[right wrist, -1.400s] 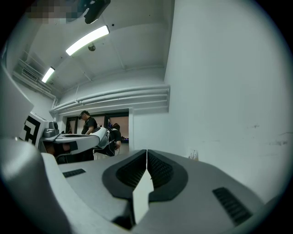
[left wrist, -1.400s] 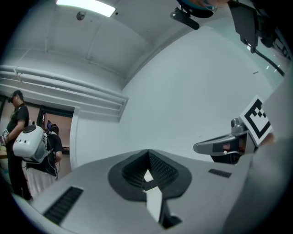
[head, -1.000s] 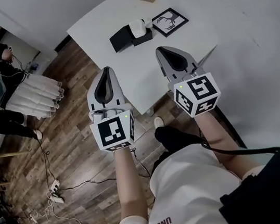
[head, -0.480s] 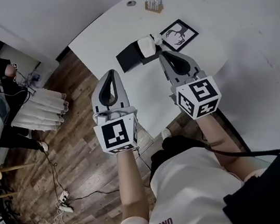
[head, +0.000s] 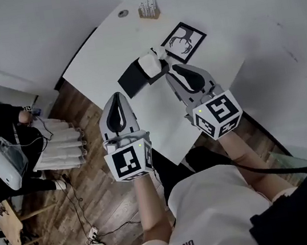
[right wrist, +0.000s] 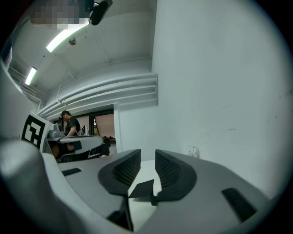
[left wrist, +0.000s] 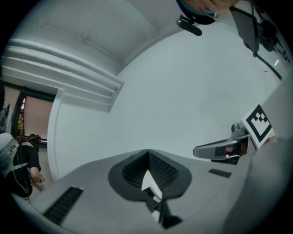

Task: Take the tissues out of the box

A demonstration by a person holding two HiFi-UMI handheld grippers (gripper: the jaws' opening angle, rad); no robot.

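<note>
Diagonally across table: black tissue box

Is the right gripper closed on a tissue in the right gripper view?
No, the jaws of the right gripper stand apart, having just been opening, with nothing pressed between them.

White table in front of you, four items on it.
Black tissue box sits mid-table. Framed antler print is just beside it on your right. Small holder and round grey disc are near the far edge.
</note>
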